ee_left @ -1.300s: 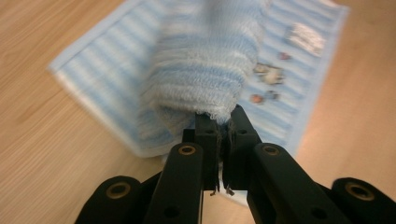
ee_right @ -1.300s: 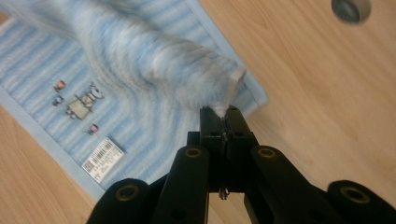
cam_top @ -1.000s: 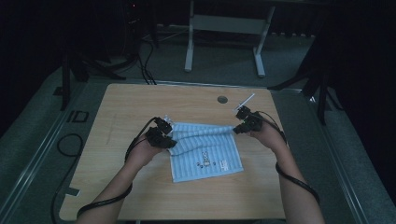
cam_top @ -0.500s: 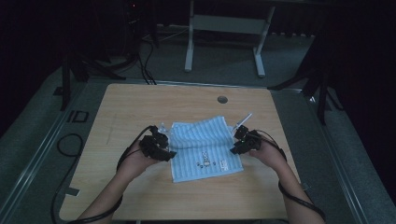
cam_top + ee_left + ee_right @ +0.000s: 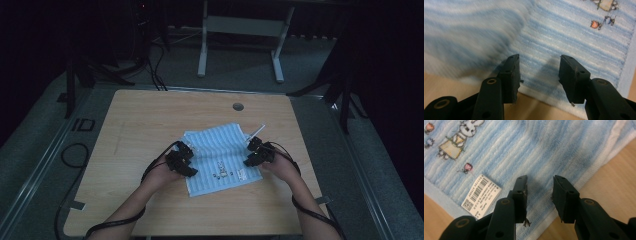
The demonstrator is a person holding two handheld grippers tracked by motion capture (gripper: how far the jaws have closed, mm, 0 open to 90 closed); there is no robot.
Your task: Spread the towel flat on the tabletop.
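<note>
Two grippers sit low over a blue striped towel (image 5: 220,157) at the centre of the high view. Nearest, the left gripper (image 5: 539,75) spreads its jaws above the towel's near hem, nothing pinched. The right gripper (image 5: 539,195) likewise stands parted over the hem, just right of a white barcode label (image 5: 481,195). Farther up the frame lies bare wooden table (image 5: 150,110).

A white label (image 5: 480,195) is lying on the striped towel (image 5: 529,150) at eight o'clock, showing a barcode and QR code; its print is proving too small to read.
</note>
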